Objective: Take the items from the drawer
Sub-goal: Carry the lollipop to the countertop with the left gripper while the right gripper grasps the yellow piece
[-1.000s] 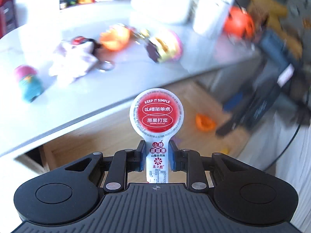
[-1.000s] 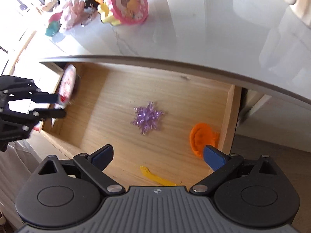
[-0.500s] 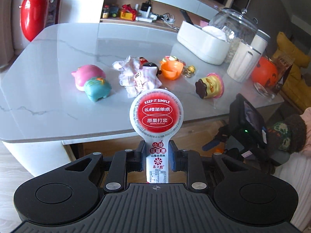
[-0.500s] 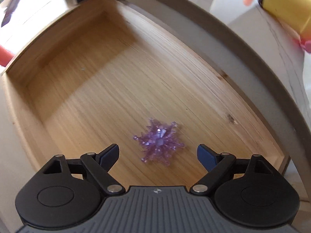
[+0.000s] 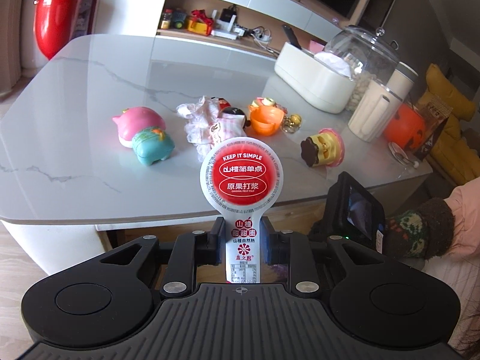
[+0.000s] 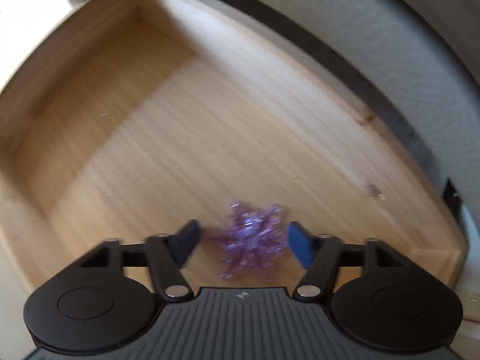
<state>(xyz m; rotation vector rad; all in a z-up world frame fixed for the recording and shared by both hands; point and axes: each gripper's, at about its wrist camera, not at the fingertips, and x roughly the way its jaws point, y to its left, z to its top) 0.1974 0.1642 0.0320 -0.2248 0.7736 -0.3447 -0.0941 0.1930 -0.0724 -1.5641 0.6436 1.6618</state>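
My left gripper (image 5: pixel 242 240) is shut on the stem of a red-and-white round snack packet (image 5: pixel 241 180), held upright in front of the marble table (image 5: pixel 75 126). In the right wrist view my right gripper (image 6: pixel 242 243) points down into the open wooden drawer (image 6: pixel 75 96). A purple glittery snowflake (image 6: pixel 250 240) lies on the drawer floor between its two fingers. The jaws are closing around it; the pads stand just clear of its tips. The picture is blurred by motion.
On the table lie a pink and a teal piggy toy (image 5: pixel 144 135), a pink cloth doll (image 5: pixel 210 120), an orange cup toy (image 5: pixel 265 118) and a yellow-pink toy (image 5: pixel 324 148). A white box (image 5: pixel 312 81), glass jar (image 5: pixel 366 60) and white jug (image 5: pixel 375 111) stand at the back right. A person's sleeve (image 5: pixel 420 234) is at right.
The right gripper has sunk into the drawer over the snowflake and its jaws have narrowed around it. The left gripper has swung from the drawer side to face the tabletop, packet still held.
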